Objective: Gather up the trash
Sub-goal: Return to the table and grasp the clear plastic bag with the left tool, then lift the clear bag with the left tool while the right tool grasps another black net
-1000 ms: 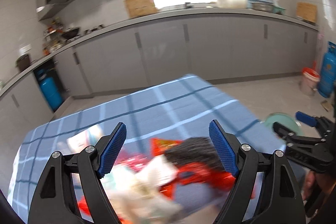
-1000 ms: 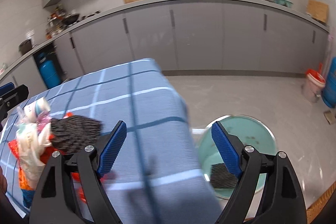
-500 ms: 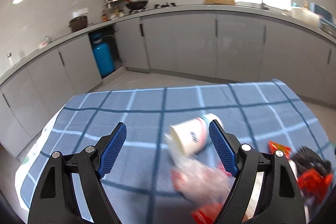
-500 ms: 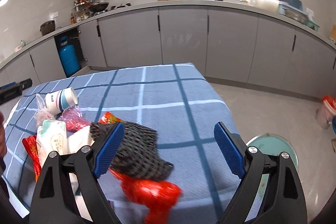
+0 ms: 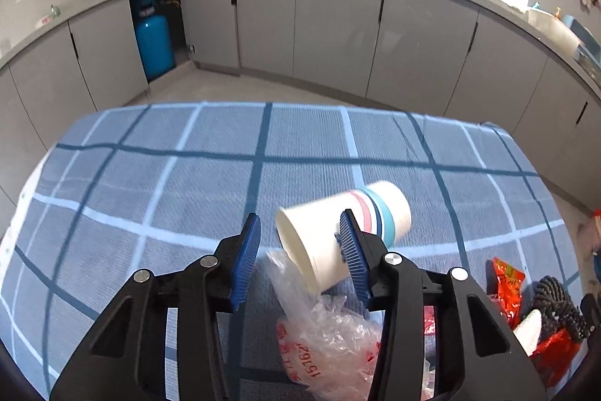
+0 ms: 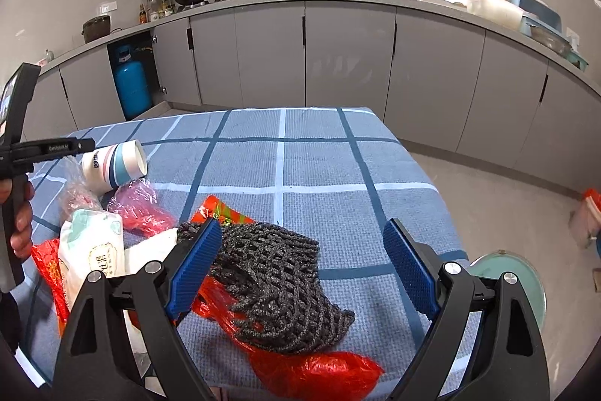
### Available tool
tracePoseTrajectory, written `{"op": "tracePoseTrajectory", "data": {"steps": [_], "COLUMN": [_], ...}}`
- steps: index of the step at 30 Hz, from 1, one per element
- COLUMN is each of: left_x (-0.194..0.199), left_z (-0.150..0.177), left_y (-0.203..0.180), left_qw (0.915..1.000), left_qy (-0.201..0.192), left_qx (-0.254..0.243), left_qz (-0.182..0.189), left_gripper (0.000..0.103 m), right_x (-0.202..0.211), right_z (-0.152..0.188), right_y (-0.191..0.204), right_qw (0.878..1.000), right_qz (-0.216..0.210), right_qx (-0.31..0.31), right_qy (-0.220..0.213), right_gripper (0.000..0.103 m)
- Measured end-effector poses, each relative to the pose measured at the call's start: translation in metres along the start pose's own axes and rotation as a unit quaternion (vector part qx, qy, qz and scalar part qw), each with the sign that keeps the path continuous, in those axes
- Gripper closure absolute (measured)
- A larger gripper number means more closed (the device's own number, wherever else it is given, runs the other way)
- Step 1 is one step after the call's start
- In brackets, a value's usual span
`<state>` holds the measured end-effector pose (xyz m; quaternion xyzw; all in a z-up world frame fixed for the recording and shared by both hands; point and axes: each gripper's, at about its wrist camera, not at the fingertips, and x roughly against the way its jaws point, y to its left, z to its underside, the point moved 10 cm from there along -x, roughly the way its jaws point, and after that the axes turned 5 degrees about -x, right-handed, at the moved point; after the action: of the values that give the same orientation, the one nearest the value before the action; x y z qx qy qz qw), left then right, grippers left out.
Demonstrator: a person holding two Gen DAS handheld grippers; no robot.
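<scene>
The right gripper [image 6: 300, 265] hangs with jaws spread wide over the grey foam net [image 6: 278, 284], which lies on a red plastic bag [image 6: 319, 367] at the near edge of the checked tablecloth [image 6: 319, 175]. Further in, the left gripper [image 5: 300, 258] is partly open around the tipped paper cup [image 5: 338, 235]; contact is unclear. The cup could roll or crush if pinched off-centre, dragging the clear bag [image 5: 330, 344] beneath it.
</scene>
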<state>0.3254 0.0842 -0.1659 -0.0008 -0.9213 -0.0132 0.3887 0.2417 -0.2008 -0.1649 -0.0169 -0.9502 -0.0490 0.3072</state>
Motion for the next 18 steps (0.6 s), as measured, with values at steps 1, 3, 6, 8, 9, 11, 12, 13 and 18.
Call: {"op": "tracePoseTrajectory", "data": {"steps": [1,3,6,8,9,11,12,13,18], "left_x": [-0.003,-0.004,-0.003,-0.002,-0.001,0.002,0.004,0.007,0.026], "left_z": [0.002,0.003,0.002,0.0,0.0,0.0,0.0,-0.001,-0.007], "left_y": [0.0,-0.001,-0.007,-0.012,-0.016,-0.02,-0.021,-0.023,-0.022], "left_qw": [1.0,1.0,0.9998,0.9995,0.9992,0.9989,0.9989,0.9986,0.9975], "left_qy": [0.003,0.0,-0.007,-0.012,-0.012,-0.016,-0.02,-0.025,-0.054], "left_qx": [0.003,0.001,-0.005,-0.012,-0.01,-0.015,-0.018,-0.019,-0.025], "left_qz": [0.003,0.003,0.016,0.026,0.035,0.041,0.038,0.041,0.037], "left_gripper": [0.059,0.06,0.079,0.093,0.093,0.095,0.096,0.096,0.097], "right_x": [-0.001,-0.003,-0.005,-0.005,-0.005,-0.004,-0.003,-0.002,0.003], "right_z": [0.0,0.001,0.002,0.001,0.001,0.001,0.001,0.0,-0.002], "right_y": [0.001,0.003,0.005,0.007,0.007,0.007,0.007,0.006,0.002], "right_qw": [1.0,1.0,1.0,1.0,1.0,1.0,1.0,1.0,1.0], "right_qz": [-0.001,-0.002,-0.002,-0.002,-0.002,-0.002,-0.001,0.001,0.005], "right_qx": [0.001,0.002,0.004,0.004,0.003,0.002,0.002,0.002,-0.002], "right_qy": [0.001,0.002,0.004,0.004,0.003,0.003,0.002,0.001,-0.005], "right_gripper": [0.016,0.016,0.016,0.016,0.016,0.016,0.016,0.016,0.015]}}
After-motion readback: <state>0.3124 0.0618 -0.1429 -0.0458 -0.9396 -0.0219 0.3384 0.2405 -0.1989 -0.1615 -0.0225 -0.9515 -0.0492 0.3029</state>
